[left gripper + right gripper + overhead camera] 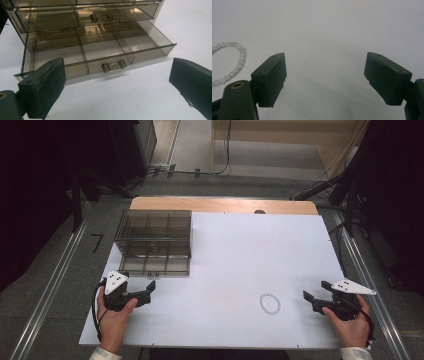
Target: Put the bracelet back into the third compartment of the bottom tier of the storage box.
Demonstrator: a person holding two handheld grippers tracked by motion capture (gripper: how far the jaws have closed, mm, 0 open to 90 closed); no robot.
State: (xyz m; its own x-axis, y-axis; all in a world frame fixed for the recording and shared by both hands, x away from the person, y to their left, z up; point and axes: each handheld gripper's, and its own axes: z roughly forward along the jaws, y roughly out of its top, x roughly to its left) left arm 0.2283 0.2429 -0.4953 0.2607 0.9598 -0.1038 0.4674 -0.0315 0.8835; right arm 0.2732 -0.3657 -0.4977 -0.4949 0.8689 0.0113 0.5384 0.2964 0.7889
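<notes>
A smoky see-through drawer box (152, 240) stands at the left of the white board (240, 250). Its bottom drawer (100, 50) is pulled out toward me, with empty compartments and a bar handle (113, 65); the drawer above (47, 21) is closed. My left gripper (140, 287) rests just in front of the box, open, and in the left gripper view (116, 80) nothing lies between its jaws. A pale bead bracelet (270, 303) lies on the board near the front right. My right gripper (316, 291) sits to the right of it, open (325, 72) and empty, the bracelet (240, 58) off to its left.
The board lies on a wooden table (225, 205) whose far edge shows behind it. Metal rails (55, 285) run along the floor on both sides. Dark stands and cables (320, 187) are beyond the table at the back.
</notes>
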